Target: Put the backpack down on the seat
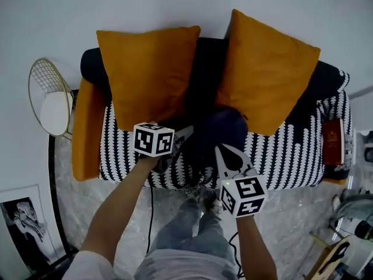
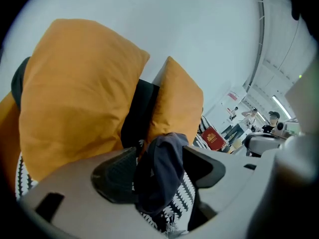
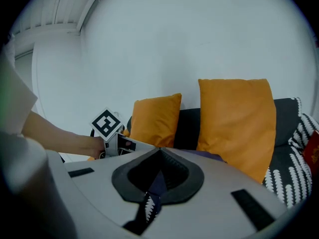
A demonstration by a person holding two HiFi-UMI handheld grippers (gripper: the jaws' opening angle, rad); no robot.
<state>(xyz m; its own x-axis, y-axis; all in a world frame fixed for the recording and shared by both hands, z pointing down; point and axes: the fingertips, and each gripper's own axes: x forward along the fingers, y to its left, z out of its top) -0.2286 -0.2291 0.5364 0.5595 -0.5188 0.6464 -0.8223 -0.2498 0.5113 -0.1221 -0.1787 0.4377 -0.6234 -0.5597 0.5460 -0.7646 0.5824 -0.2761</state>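
A dark blue backpack [image 1: 220,134] sits on the black-and-white patterned seat [image 1: 285,156] of a sofa, in front of two orange cushions [image 1: 152,69]. My left gripper [image 1: 182,137] is at its left side; in the left gripper view the left gripper [image 2: 160,169] stands open, with a fold of the dark backpack fabric [image 2: 162,183] hanging loose between the pads. My right gripper [image 1: 226,155] is at the bag's near right edge. In the right gripper view the right gripper [image 3: 160,150] has its tips together, shut on a thin dark strap [image 3: 153,185] of the backpack.
A red book [image 1: 333,142] lies at the sofa's right end. A gold wire side table [image 1: 49,98] stands left of the sofa, by an orange armrest [image 1: 87,127]. The person's legs [image 1: 195,232] are close to the sofa front. A framed picture [image 1: 23,220] leans at lower left.
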